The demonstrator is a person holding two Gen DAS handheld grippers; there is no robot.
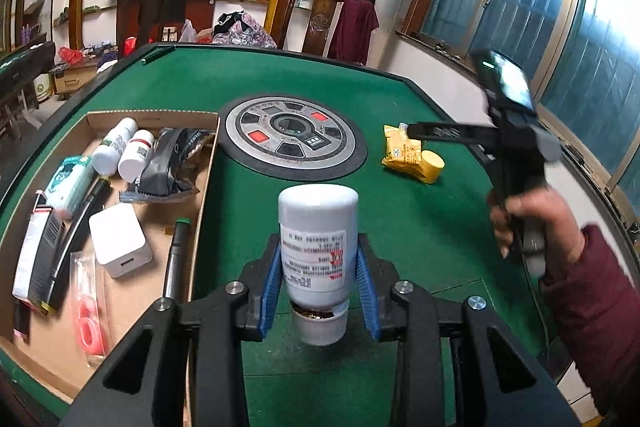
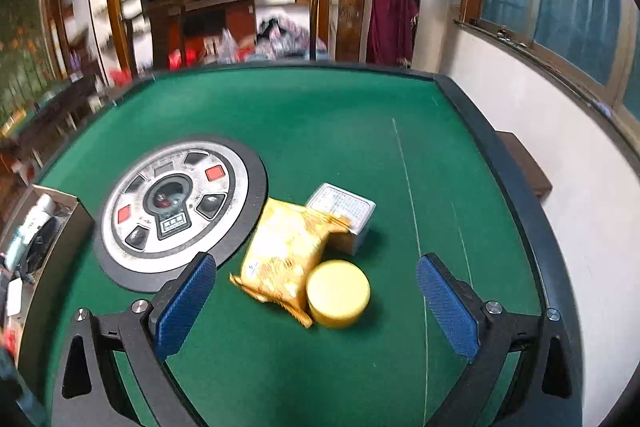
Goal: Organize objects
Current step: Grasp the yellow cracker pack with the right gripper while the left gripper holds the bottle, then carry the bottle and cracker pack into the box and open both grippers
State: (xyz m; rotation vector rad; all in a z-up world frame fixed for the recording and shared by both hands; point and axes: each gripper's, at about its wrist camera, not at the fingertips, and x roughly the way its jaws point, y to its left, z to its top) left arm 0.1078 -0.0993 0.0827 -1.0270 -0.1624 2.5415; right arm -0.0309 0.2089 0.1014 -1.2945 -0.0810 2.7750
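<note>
Two grippers in play. Left gripper (image 1: pixel 320 279) clamped on white bottle (image 1: pixel 318 247), blue pads (image 1: pixel 270 291) pressing both sides of the label; bottle held cap-end toward the camera, base pointing away, clear of the felt, just right of the box (image 1: pixel 200 195) wall. Right gripper (image 2: pixel 316 307) spread wide, nothing between the pads, hovering over yellow packet (image 2: pixel 284 251) and yellow lid (image 2: pixel 338 293), both well right of the box; small carton (image 2: pixel 344 215) touching the packet's far side.

Judged step: carry bottle over the box wall, set it down inside.

Notes for doing it well:
- Lift enough to clear the cardboard rim before crossing left.
- Aim for bare cardboard near the white charger (image 1: pixel 120 239); avoid the pen (image 1: pixel 174 259) lying along the wall.
- Two similar bottles (image 1: pixel 124 151) already at the box's far end; laying this one alongside looks tidy.
- Lower close to the floor of the box before spreading pads; round body likely to roll.
- Keep the right gripper off the left's path, well right of the box.
</note>
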